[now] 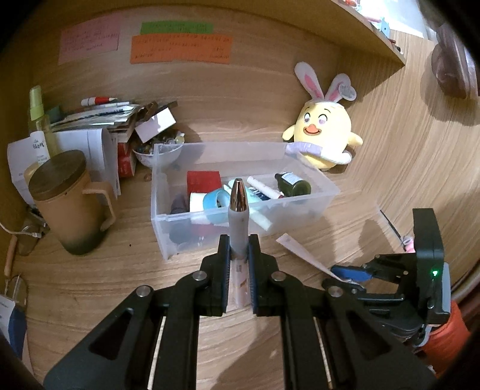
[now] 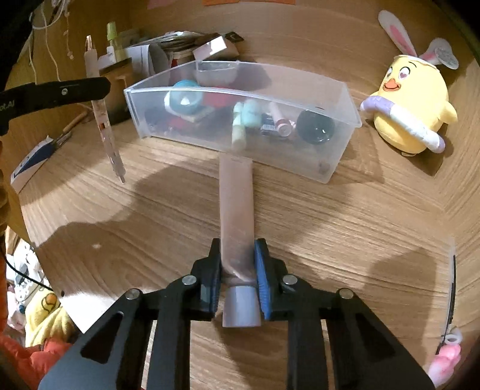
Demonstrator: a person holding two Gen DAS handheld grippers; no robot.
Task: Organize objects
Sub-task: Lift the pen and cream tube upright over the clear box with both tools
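Wood-grain bench (image 1: pixel 270 99) wraps the whole scene. Plush yellow chick (image 1: pixel 325 132) with rabbit ears leans at the back right, a lilac ring round its middle. On the rear panel: pink note (image 1: pixel 90 37), green note (image 1: pixel 177 27), orange note (image 1: pixel 181 48), all with handwriting too small to read. Left side: tan mug (image 1: pixel 73 204) with a dark wooden lid, upright. Behind it a green spray bottle (image 1: pixel 39 117) and an untidy pile of papers (image 1: pixel 99 120). Small bowl of beads (image 1: pixel 157 148) just behind the clear box. Shelf edge (image 1: pixel 375 33) overhead, upper right.
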